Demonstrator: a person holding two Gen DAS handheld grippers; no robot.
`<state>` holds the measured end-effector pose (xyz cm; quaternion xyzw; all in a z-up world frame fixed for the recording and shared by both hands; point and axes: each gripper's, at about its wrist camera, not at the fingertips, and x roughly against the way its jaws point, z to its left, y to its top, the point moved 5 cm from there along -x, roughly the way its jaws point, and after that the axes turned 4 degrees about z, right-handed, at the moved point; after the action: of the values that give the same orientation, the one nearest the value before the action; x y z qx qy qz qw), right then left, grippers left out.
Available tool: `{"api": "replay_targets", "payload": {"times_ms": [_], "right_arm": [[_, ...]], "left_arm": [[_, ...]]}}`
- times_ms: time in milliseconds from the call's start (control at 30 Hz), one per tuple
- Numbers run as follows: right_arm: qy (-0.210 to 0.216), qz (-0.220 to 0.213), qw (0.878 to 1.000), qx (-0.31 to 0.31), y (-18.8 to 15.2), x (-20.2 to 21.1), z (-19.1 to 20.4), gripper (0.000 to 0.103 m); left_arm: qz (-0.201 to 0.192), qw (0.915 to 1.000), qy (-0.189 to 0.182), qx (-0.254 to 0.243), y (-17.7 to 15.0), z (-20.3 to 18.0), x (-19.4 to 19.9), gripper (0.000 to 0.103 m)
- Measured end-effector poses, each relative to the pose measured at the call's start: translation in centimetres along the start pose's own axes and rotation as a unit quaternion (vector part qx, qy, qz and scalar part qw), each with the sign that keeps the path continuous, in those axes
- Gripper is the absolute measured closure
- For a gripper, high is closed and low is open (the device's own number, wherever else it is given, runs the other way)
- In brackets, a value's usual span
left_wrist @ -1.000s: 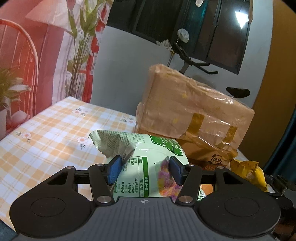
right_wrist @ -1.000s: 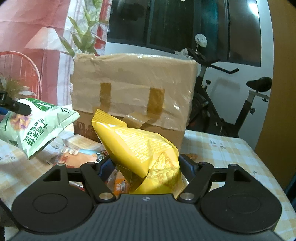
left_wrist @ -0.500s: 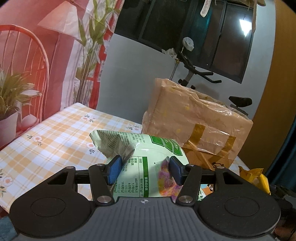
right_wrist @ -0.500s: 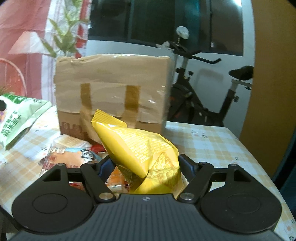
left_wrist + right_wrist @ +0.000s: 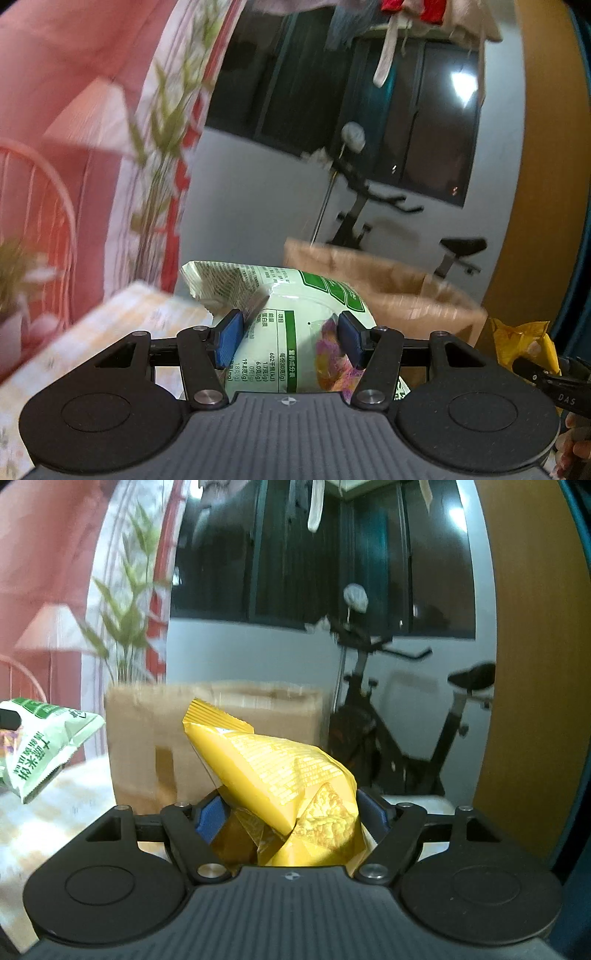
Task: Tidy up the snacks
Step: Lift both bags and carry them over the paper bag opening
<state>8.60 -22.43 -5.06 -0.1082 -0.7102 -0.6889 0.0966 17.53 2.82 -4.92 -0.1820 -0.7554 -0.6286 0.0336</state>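
My left gripper (image 5: 290, 338) is shut on a pale green snack bag (image 5: 295, 317), its blue pads pressing both sides of the pouch. My right gripper (image 5: 290, 818) is shut on a crumpled yellow snack bag (image 5: 280, 775) that sticks up to the left. Both bags hang in the air in front of the taped cardboard box (image 5: 147, 738), whose top rim (image 5: 388, 280) shows behind the green bag. The green bag (image 5: 40, 746) shows at the far left of the right wrist view. At the right edge of the left wrist view is the yellow bag (image 5: 524, 343).
The checked tablecloth (image 5: 122, 325) runs under and left of the box. An exercise bike (image 5: 399, 716) stands behind the table by a wooden panel (image 5: 535, 664). A pink printed curtain (image 5: 92, 129) hangs at the left, and dark windows with hanging laundry are behind.
Both grippers have risen with their bags, so the box and table have sunk in both views and more of the window and curtain shows. The snacks on the table have dropped out of sight.
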Motion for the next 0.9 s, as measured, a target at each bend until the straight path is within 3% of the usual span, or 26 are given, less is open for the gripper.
{"api": "replay_targets", "payload": {"times_ms": [200, 500, 700, 900], "right_arm": [[0.023, -0.043, 0.999, 0.024, 5.8, -0.6, -0.4, 0.027], [0.048, -0.081, 0.995, 0.025, 12.1, -7.3, 0.7, 0.027], [0.07, -0.061, 0.996, -0.009, 13.6, -13.4, 1.5, 0.027], [0.096, -0.012, 0.991, -0.097, 12.1, -17.1, -0.2, 0.027]], "left_arm": [[-0.044, 0.9986, -0.018, -0.023, 5.0, -2.4, -1.8, 0.044], [-0.031, 0.9961, -0.006, -0.082, 9.3, -6.1, -9.4, 0.044], [0.0, 0.9941, 0.024, -0.105, 10.5, -7.2, -15.0, 0.044], [0.029, 0.991, 0.019, -0.129, 9.3, -8.1, -18.0, 0.043]]}}
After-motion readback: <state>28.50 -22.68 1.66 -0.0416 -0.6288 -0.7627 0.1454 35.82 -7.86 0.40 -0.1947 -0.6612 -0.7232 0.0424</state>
